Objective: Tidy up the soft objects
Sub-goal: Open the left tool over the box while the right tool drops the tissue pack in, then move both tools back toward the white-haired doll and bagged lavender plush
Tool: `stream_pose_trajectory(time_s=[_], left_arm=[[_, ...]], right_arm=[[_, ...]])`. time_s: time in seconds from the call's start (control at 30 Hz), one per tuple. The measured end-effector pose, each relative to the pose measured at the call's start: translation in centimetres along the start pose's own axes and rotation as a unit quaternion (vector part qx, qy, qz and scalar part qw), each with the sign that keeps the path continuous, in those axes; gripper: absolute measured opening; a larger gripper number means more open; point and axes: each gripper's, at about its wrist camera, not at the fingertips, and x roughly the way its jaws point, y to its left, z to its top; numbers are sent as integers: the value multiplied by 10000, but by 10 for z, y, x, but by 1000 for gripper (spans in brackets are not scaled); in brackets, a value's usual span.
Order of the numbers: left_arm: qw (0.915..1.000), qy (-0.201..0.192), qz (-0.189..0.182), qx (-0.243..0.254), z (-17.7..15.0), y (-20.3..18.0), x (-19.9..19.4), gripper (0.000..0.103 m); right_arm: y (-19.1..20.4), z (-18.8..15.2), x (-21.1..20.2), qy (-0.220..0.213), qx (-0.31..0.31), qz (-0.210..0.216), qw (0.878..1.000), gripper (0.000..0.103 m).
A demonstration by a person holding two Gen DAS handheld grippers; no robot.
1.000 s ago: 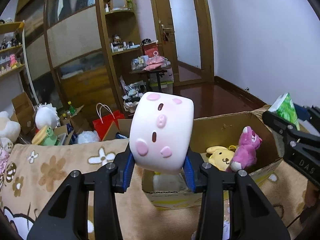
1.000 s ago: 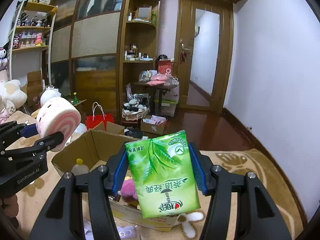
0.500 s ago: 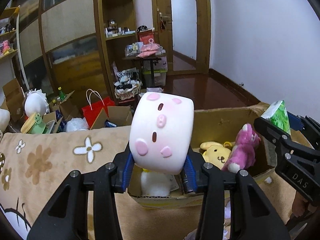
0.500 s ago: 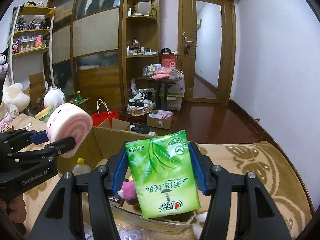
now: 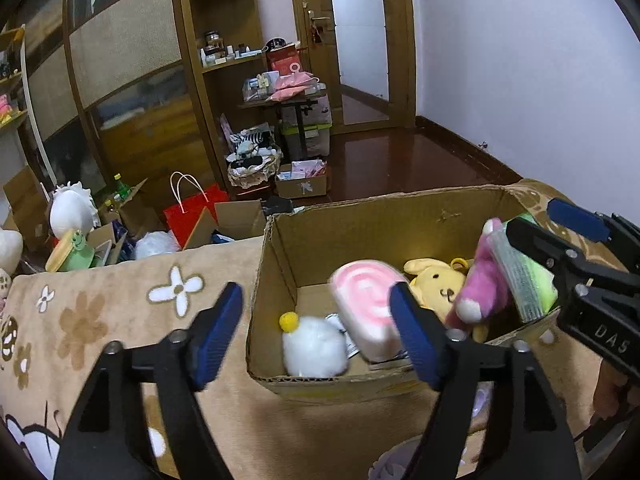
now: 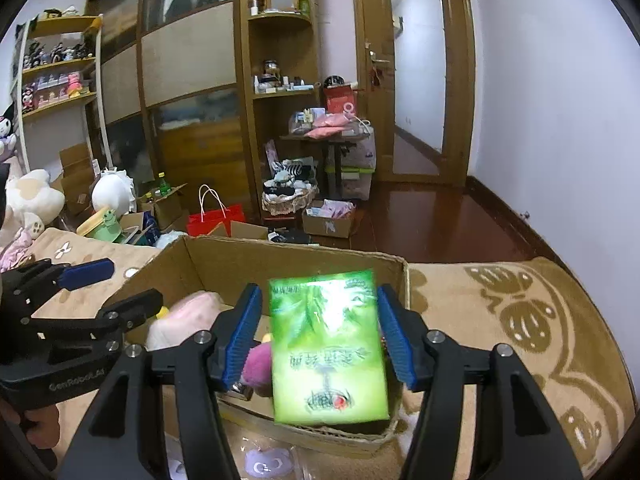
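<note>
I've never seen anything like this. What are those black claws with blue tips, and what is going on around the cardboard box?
There is no robot here: a person holds a two-fingered claw in each hand, and each claw carries a wide-angle camera looking along its fingers. One picture comes from the left gripper, the other from the right gripper, so each also sees the other claw at its edge.

Both hang over a cardboard box on a tan flowered blanket. In the box lie a white pom-pom toy, a yellow plush and a pink plush.

The left jaws are opening, and the pink-and-white roll toy sits blurred inside the box, free of them. The right jaws are opening too; the blurred green tissue pack is between them, seemingly slipping free.
</note>
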Motion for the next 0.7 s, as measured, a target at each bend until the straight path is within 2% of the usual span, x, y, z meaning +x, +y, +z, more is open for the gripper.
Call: stream_pose_trajectory(time_s=[0.1,0.17,0.2,0.3,0.37,0.5,0.57,0.7], left_arm=[[10000,-6,60,21,-1,0,-3,87],[9999,16,100,31,-2,0,-4,91],[9999,17,109,26,-2,1,-5,93],[9999,53,148,25,-4,2,-8,95],[9998,69,174,13,-6,4,-11,96],[9999,92,144,-24,-10,7,-20,97],[9998,97,146,16,-11,5,-26,97],[9998,84,152,95,-15,0,-38,99]], right_arm=[[0,0,-2,1,-8,26,10000,70],[0,0,-4,6,-18,31,10000,77],[-1,-1,-6,6,-11,44,10000,78],[0,-2,-10,33,-2,78,10000,81],[2,-2,-13,35,-15,100,9999,90],[4,-4,-24,41,-30,70,10000,91],[4,-4,-31,72,15,62,10000,100],[6,-4,-47,41,30,41,10000,102]])
